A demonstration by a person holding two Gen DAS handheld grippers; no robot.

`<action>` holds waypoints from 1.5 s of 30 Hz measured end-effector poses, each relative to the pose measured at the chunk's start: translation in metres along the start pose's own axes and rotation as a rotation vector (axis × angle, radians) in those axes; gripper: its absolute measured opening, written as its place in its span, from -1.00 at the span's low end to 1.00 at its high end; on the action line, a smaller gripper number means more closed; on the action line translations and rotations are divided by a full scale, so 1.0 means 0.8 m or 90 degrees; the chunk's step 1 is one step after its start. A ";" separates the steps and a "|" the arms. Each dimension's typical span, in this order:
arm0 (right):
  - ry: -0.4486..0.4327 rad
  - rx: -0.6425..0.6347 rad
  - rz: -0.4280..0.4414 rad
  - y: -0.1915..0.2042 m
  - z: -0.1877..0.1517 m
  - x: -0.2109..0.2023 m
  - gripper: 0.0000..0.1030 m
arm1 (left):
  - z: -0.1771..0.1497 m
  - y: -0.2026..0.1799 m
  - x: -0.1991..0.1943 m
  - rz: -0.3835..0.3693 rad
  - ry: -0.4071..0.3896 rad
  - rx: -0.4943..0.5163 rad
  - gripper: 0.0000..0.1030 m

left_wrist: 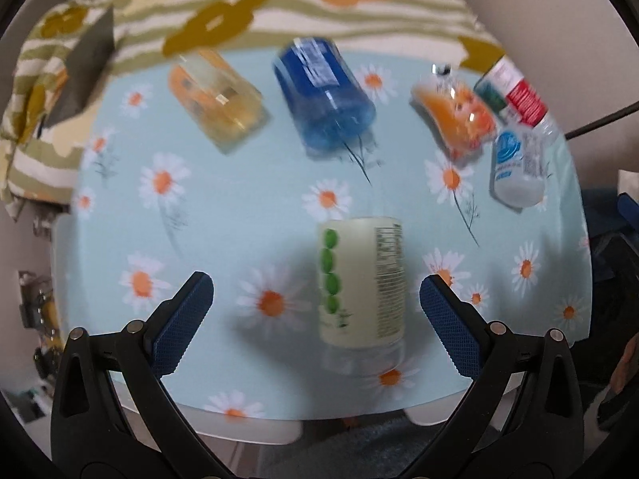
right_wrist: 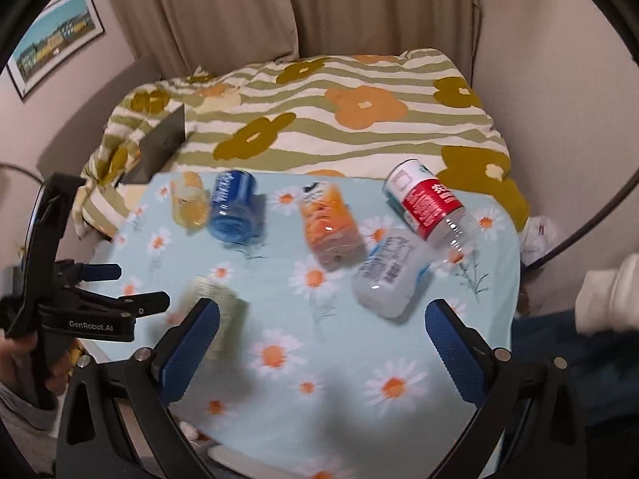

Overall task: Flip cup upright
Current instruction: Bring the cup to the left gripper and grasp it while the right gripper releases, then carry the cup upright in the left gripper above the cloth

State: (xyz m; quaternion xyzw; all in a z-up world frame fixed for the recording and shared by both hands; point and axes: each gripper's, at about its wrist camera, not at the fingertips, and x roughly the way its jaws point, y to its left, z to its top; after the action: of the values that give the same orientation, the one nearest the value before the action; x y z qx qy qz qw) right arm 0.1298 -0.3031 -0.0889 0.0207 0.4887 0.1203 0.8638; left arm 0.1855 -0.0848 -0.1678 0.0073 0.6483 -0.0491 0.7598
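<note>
Several cut plastic-bottle cups lie on their sides on the daisy-print table. A pale green cup (left_wrist: 361, 283) lies closest, between the tips of my open left gripper (left_wrist: 315, 291), nearer its right finger and not touched. In the right wrist view this green cup (right_wrist: 217, 311) sits just behind my right gripper's left finger. My right gripper (right_wrist: 321, 313) is open and empty above the cloth. Farther back lie a yellow cup (left_wrist: 217, 99), a blue cup (left_wrist: 325, 95), an orange cup (left_wrist: 455, 111), a white-blue cup (left_wrist: 517, 167) and a red-white cup (left_wrist: 515, 92).
The table (left_wrist: 239, 199) carries a light blue daisy cloth; its front edge is near my left gripper. A bed with a striped flower blanket (right_wrist: 339, 119) lies behind it. The left hand-held gripper body (right_wrist: 80, 307) shows at the left of the right wrist view.
</note>
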 end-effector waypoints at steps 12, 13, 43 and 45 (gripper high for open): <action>0.036 -0.014 0.023 -0.059 -0.018 0.058 1.00 | 0.038 -0.028 0.070 0.013 0.137 -0.044 0.92; 0.037 -0.018 0.024 -0.060 -0.018 0.060 1.00 | 0.038 -0.030 0.075 0.015 0.145 -0.045 0.89; -0.038 -0.008 0.026 -0.027 -0.016 0.018 1.00 | -0.035 -0.009 -0.021 -0.105 -0.340 -0.071 0.25; -0.045 -0.015 0.012 -0.022 -0.021 0.016 1.00 | -0.043 -0.012 -0.018 -0.099 -0.399 -0.055 0.25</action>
State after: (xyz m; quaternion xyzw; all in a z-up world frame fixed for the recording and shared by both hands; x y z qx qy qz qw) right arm 0.1250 -0.3187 -0.1114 0.0190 0.4562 0.1333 0.8796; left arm 0.1485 -0.0911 -0.1589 -0.0901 0.3827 -0.0796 0.9160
